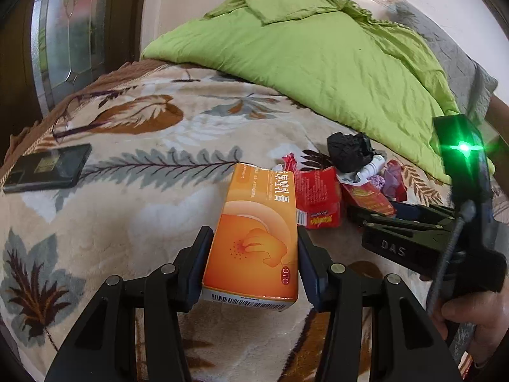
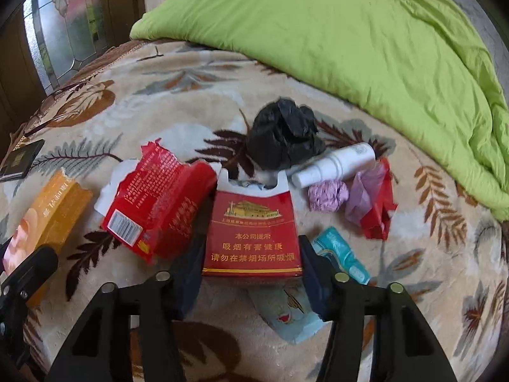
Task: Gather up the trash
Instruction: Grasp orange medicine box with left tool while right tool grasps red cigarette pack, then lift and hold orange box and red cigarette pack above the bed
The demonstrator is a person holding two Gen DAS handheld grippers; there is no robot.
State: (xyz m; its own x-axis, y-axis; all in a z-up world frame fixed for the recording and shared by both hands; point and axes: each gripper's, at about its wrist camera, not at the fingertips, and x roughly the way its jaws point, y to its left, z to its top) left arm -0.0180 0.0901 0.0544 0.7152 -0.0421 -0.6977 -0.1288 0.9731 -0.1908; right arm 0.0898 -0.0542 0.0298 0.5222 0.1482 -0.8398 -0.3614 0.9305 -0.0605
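Note:
My left gripper [image 1: 254, 264] is shut on an orange medicine box [image 1: 254, 238] and holds it above the leaf-patterned blanket [image 1: 143, 146]; the box also shows at the left of the right wrist view [image 2: 47, 219]. My right gripper [image 2: 251, 267] is shut on a red cigarette pack [image 2: 253, 235] with its lid open. Around it lie a torn red carton [image 2: 156, 203], a crumpled black bag [image 2: 283, 137], a white bottle [image 2: 337, 164], crumpled purple paper [image 2: 327, 195], a red wrapper [image 2: 378, 210] and a teal tissue pack [image 2: 342, 254].
A green quilt [image 1: 318, 54] covers the far right of the bed. A black phone [image 1: 47, 168] and glasses [image 1: 79, 114] lie at the left. A door with patterned glass [image 1: 70, 31] stands beyond the bed. A light blue wrapper [image 2: 292, 315] lies under my right gripper.

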